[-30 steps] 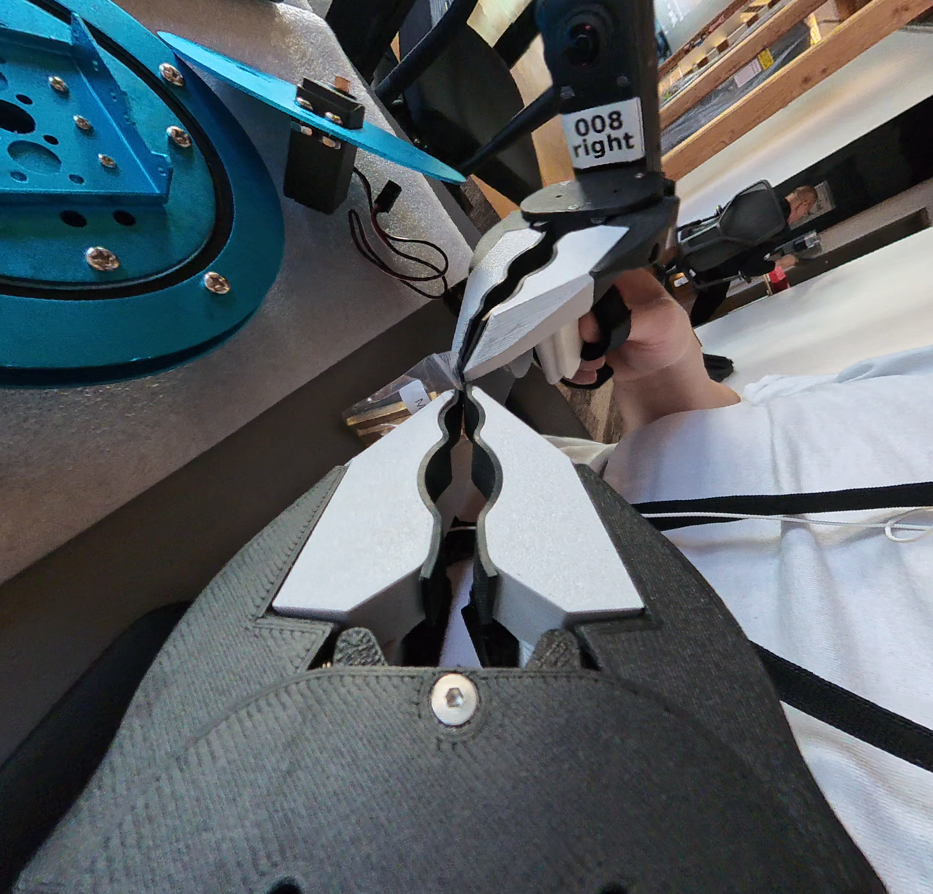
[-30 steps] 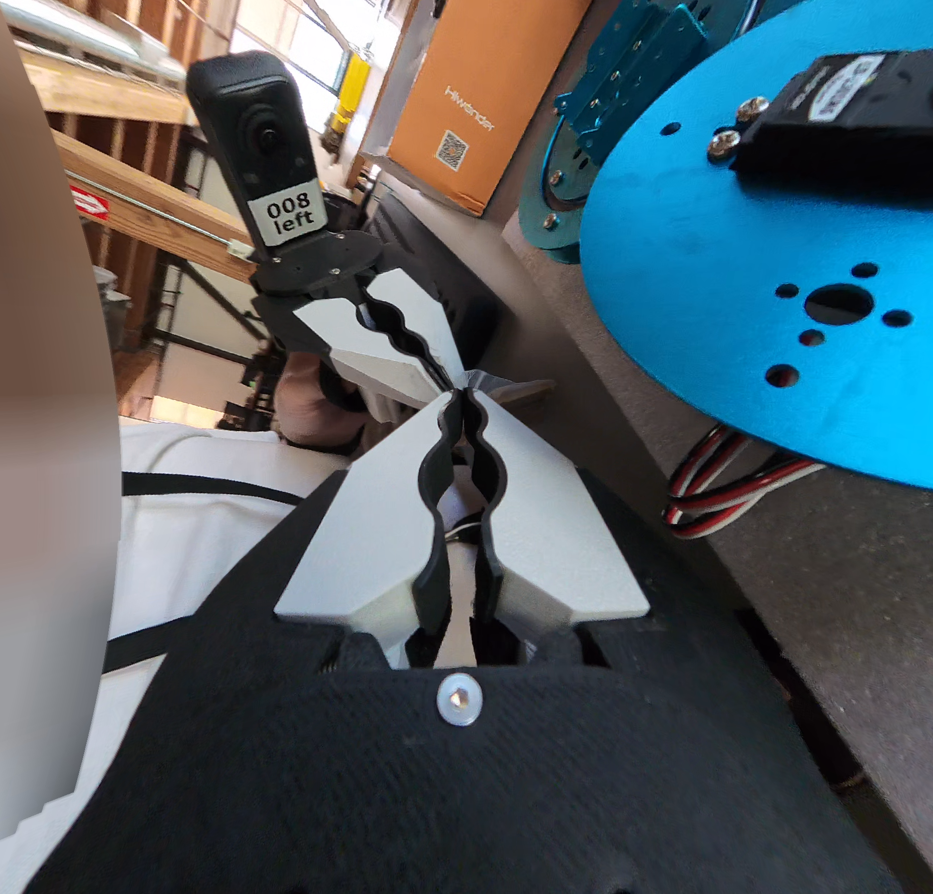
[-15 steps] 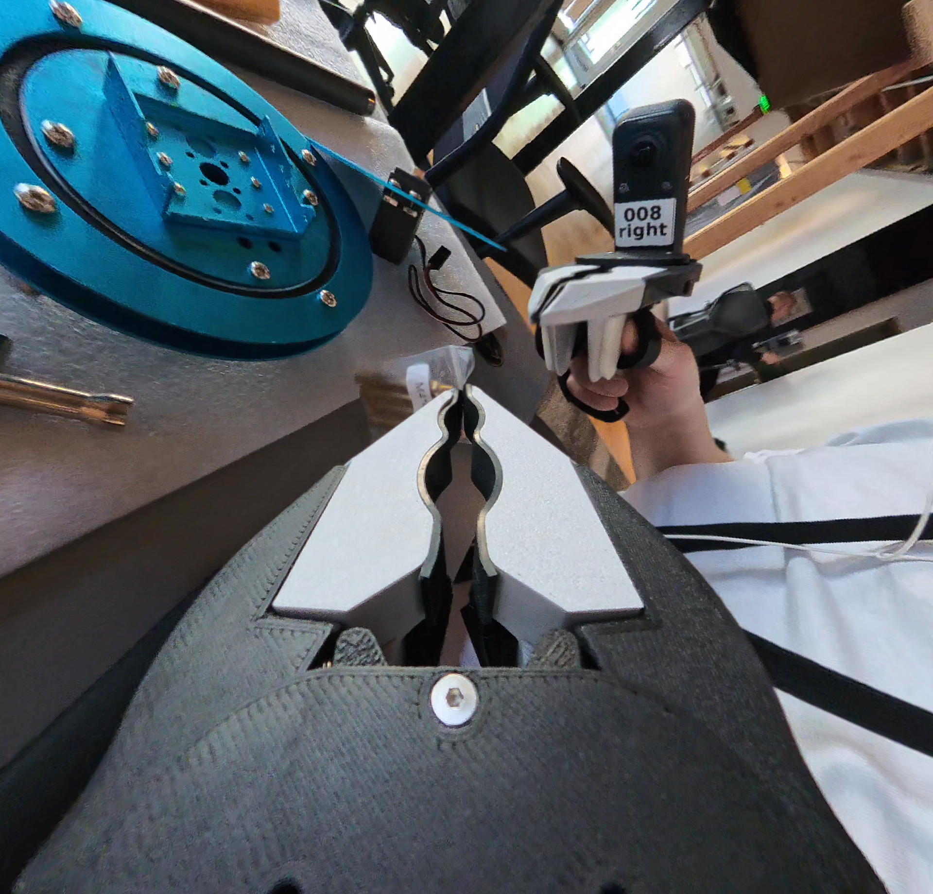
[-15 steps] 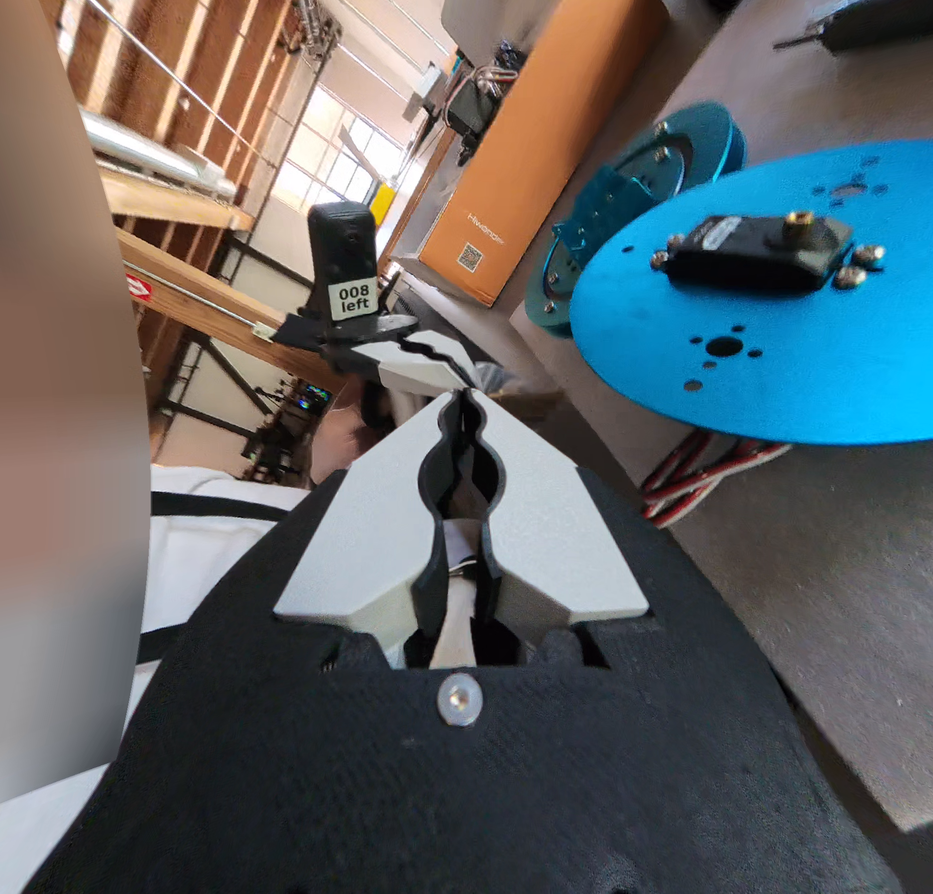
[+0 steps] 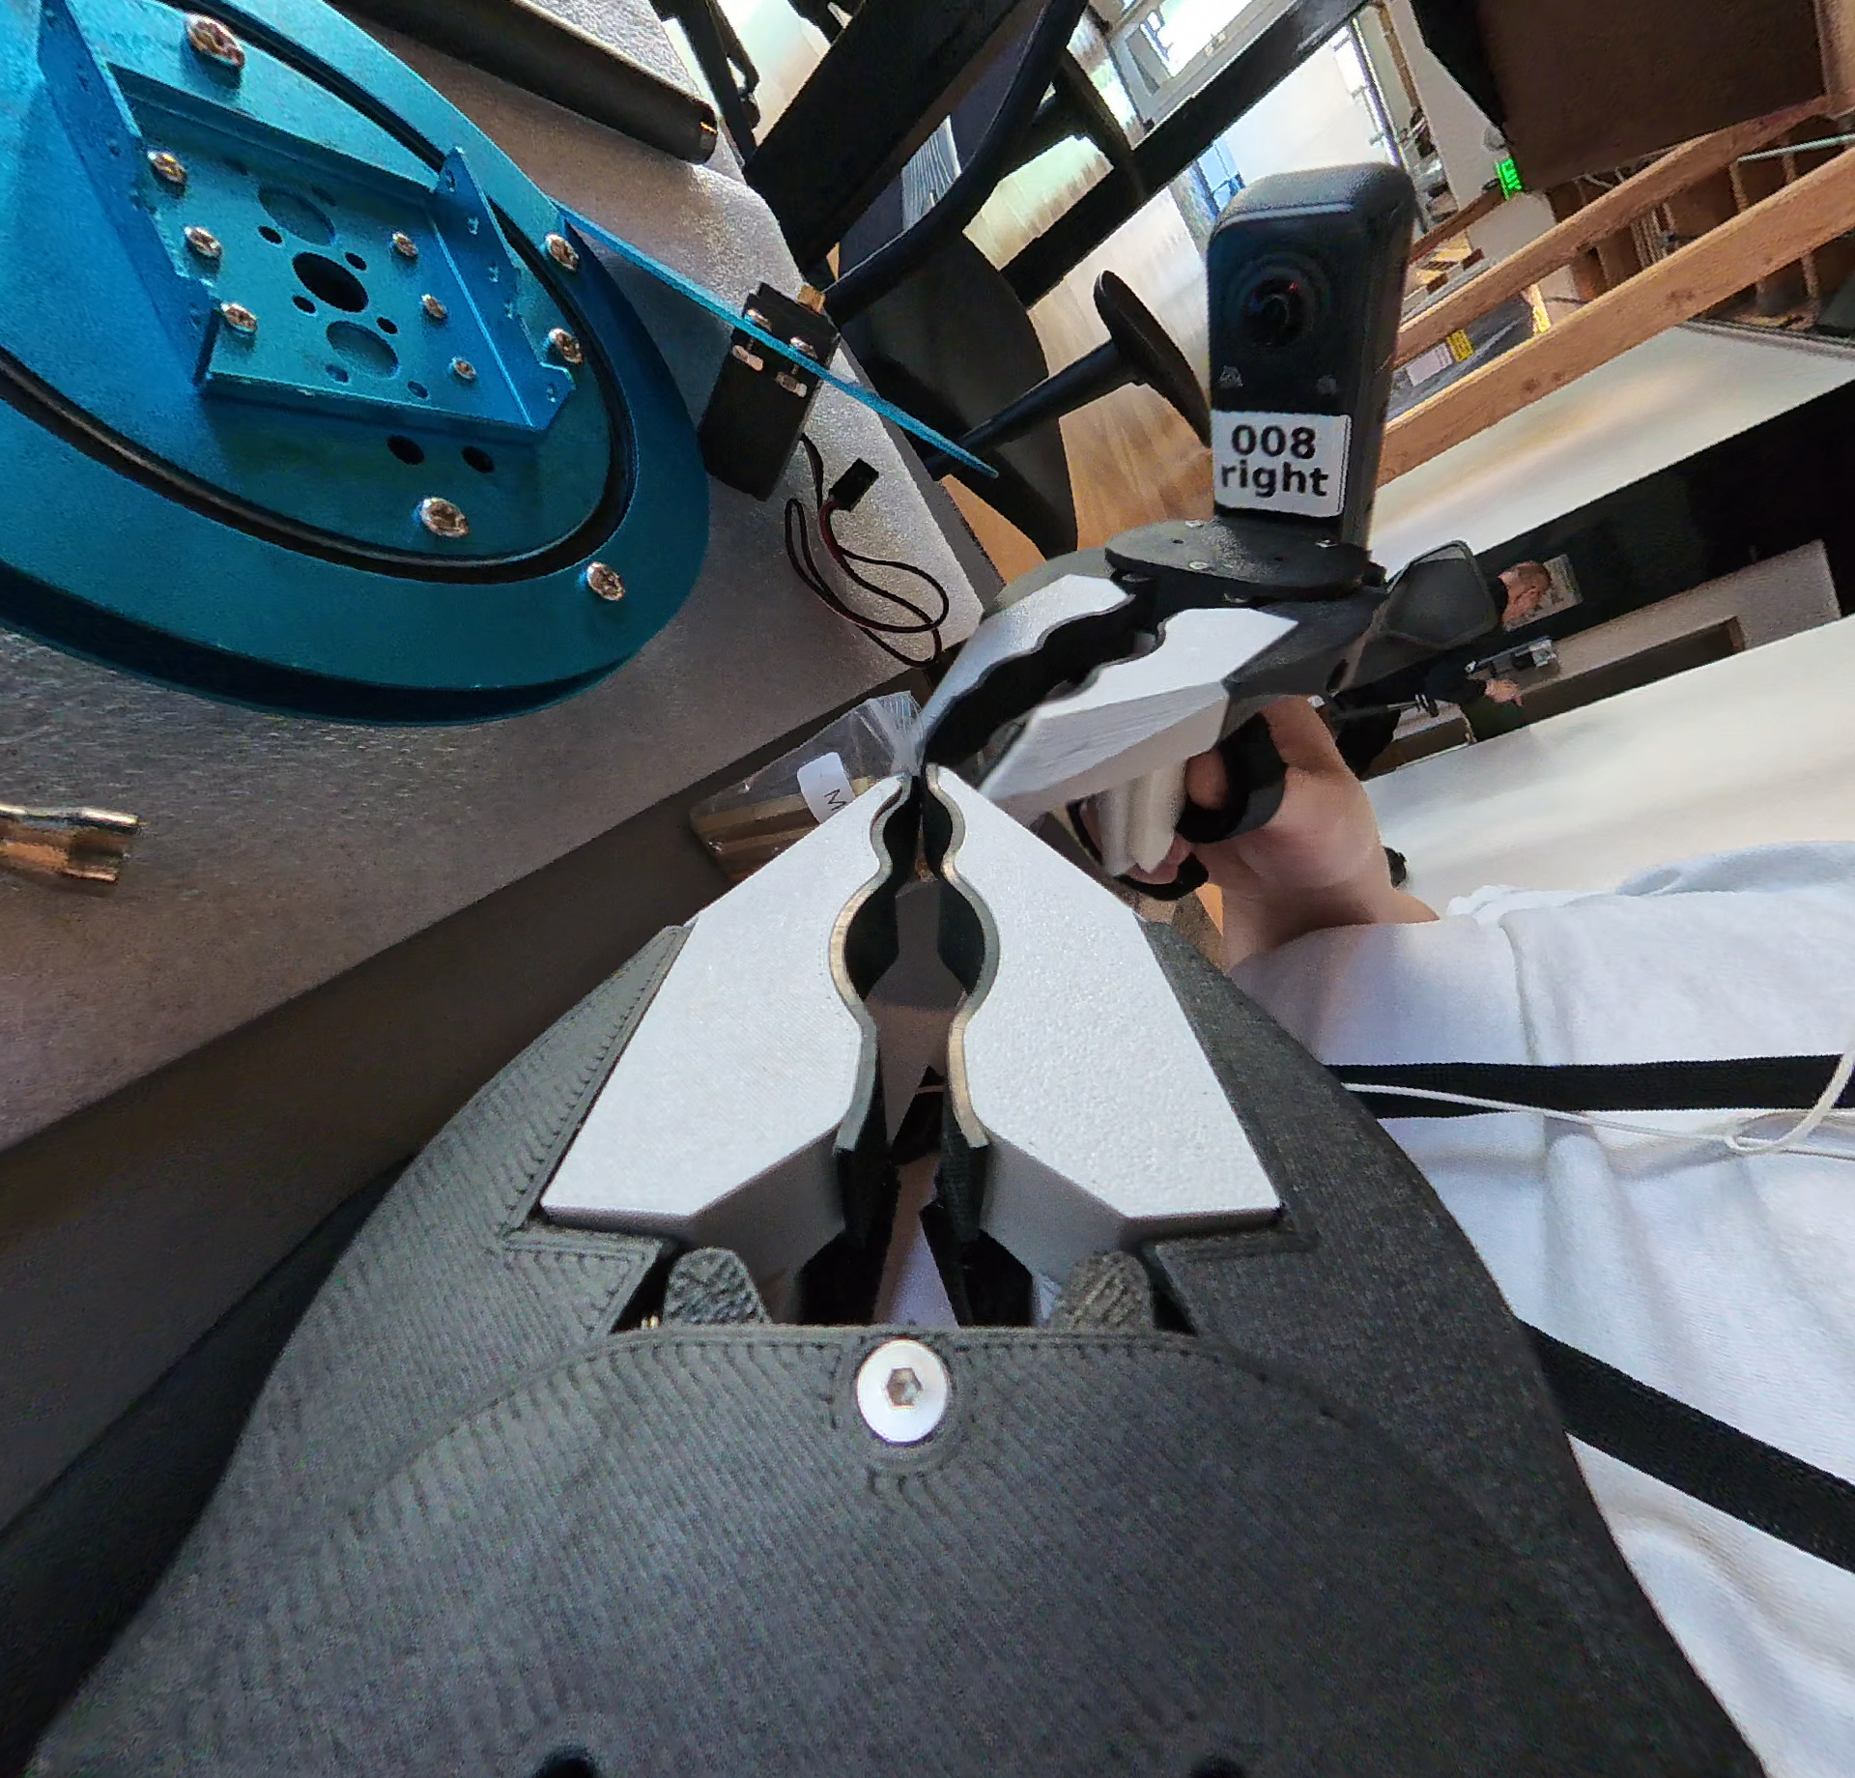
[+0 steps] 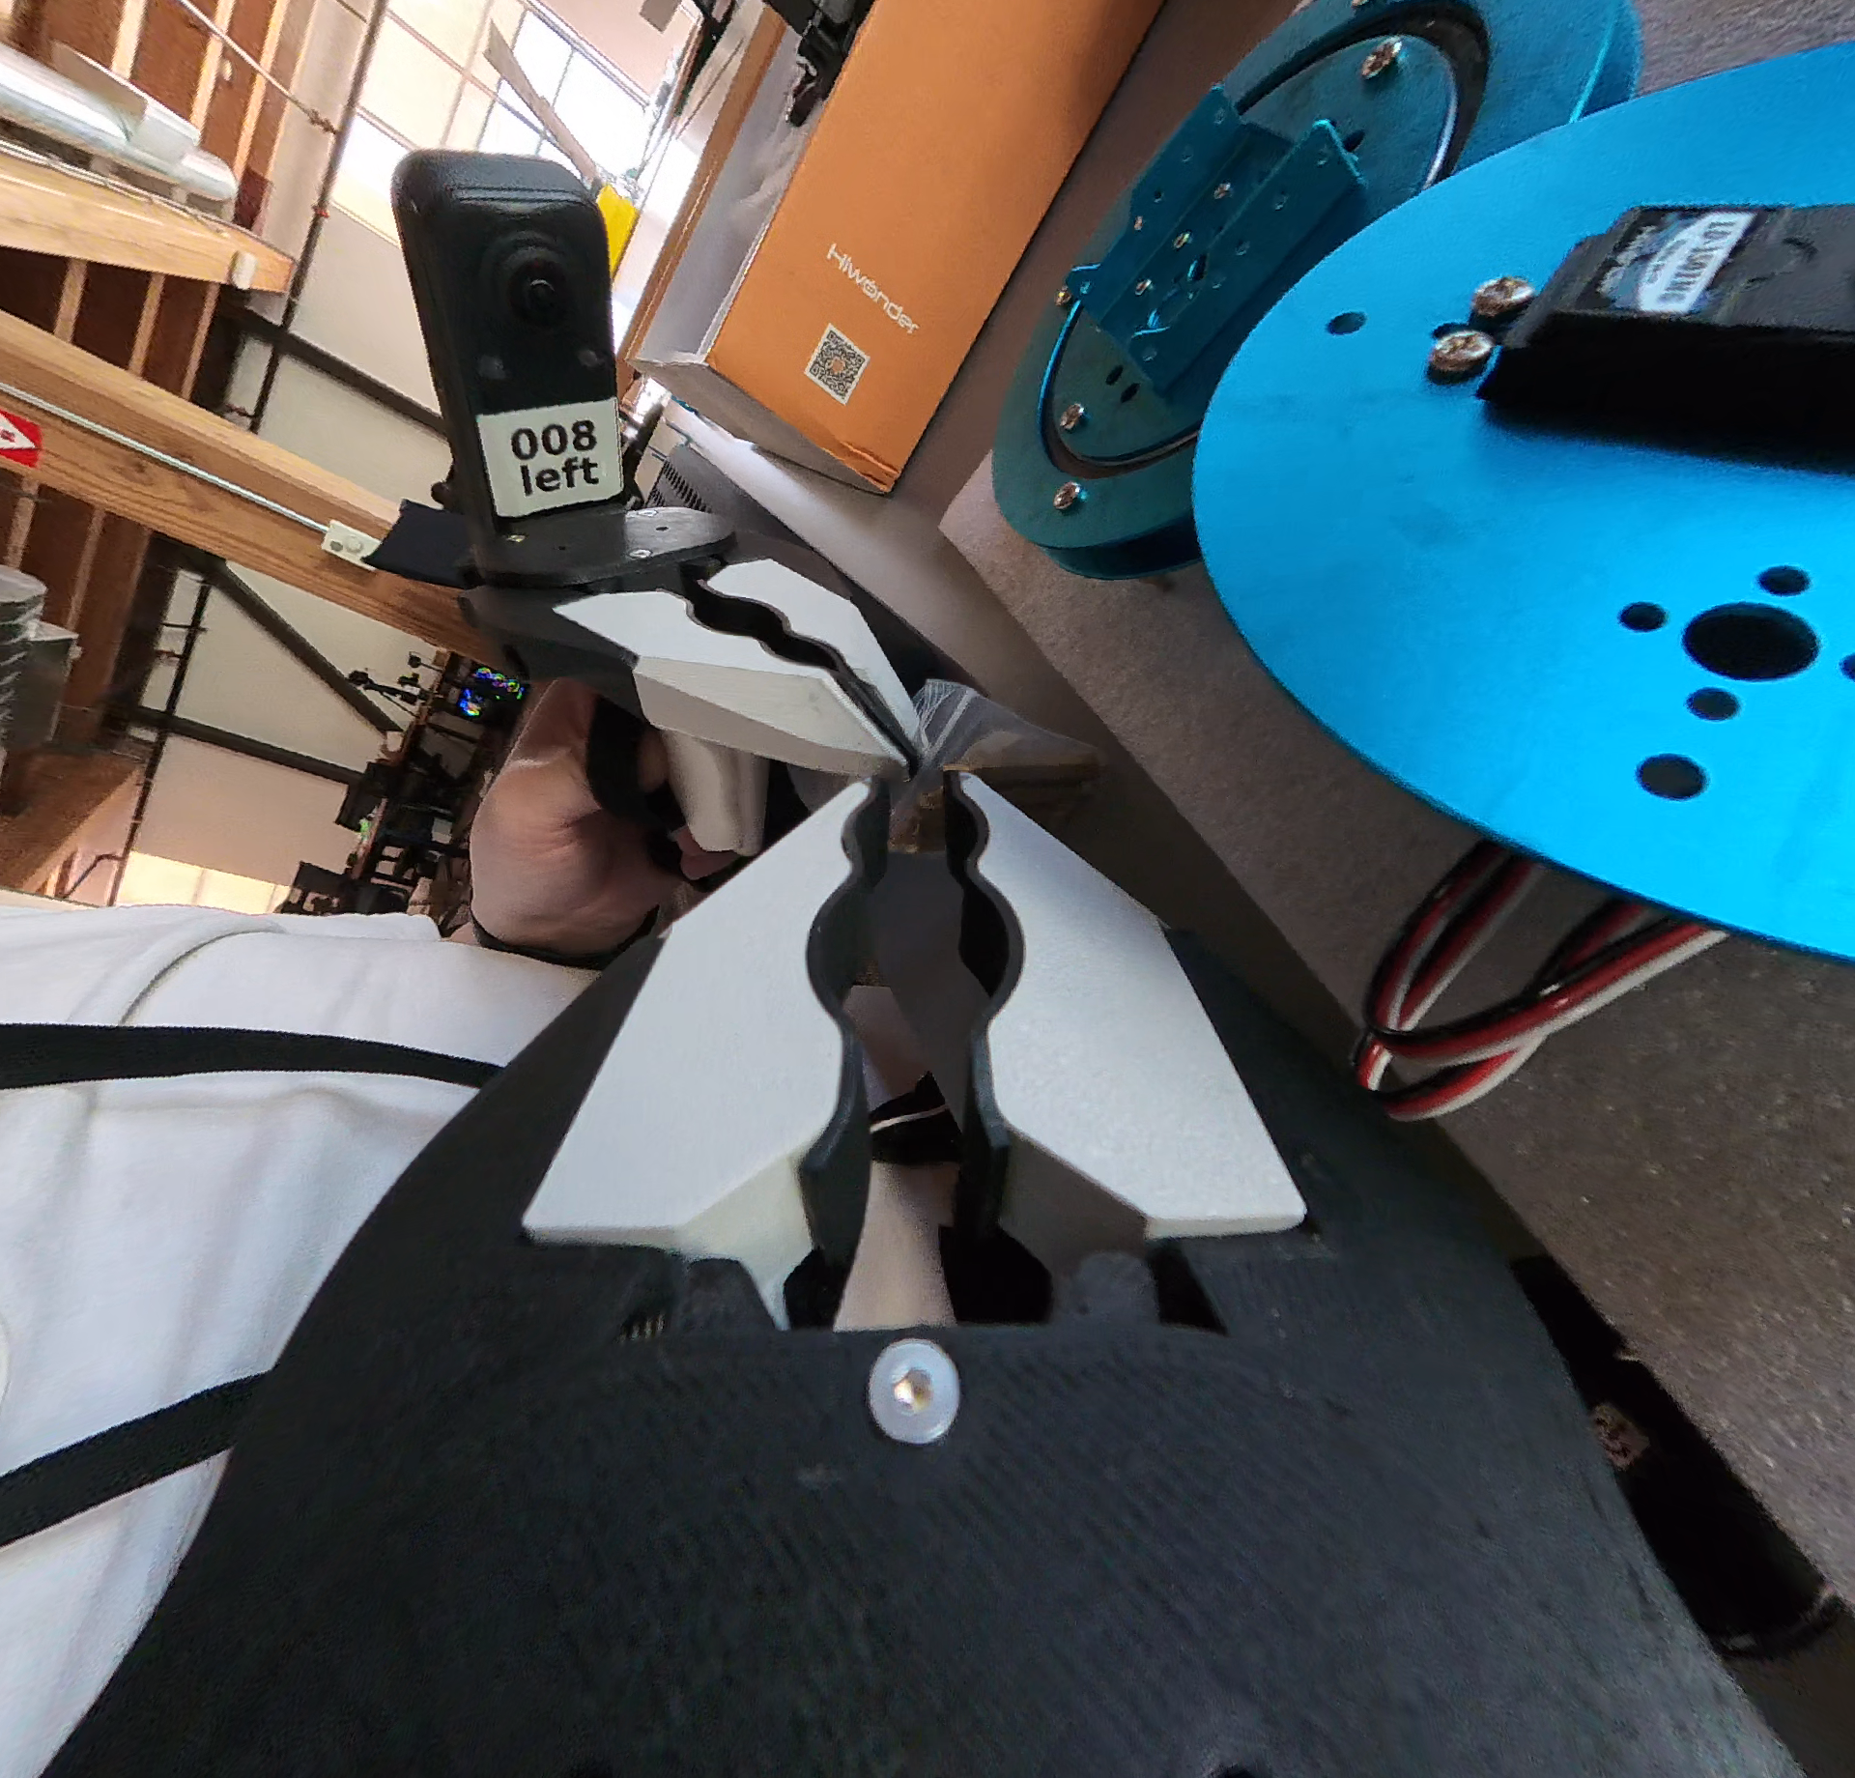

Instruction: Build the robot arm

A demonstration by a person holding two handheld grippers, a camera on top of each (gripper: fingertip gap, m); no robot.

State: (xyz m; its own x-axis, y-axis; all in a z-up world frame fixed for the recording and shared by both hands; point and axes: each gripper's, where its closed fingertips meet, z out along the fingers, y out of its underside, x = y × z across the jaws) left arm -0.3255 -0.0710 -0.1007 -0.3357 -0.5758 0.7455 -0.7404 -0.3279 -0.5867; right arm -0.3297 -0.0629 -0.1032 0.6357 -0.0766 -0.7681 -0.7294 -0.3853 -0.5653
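Observation:
A small clear plastic bag [image 5: 803,776] with brass-coloured parts hangs just off the grey table's front edge. My left gripper [image 5: 921,788] is shut on one corner of it. My right gripper [image 6: 911,791] faces the left one tip to tip and pinches the same bag [image 6: 969,721] with its jaws nearly closed. In the left wrist view the right gripper [image 5: 925,741] comes in from the upper right, held by a hand. In the right wrist view the left gripper [image 6: 898,751] comes in from the upper left. Most of the bag is hidden behind the fingers.
On the grey table [image 5: 301,826] lie a blue round base with a bracket [image 5: 301,344], a blue disc [image 6: 1506,625] carrying a black servo [image 6: 1706,324] with red, white and black wires [image 6: 1506,1007], an orange box [image 6: 934,224] and a metal tool [image 5: 60,846]. A person in white sits close behind.
Half a second ago the right gripper was away from the bag; it has come back to the left gripper's tips and pinches the bag again. The left gripper kept its hold.

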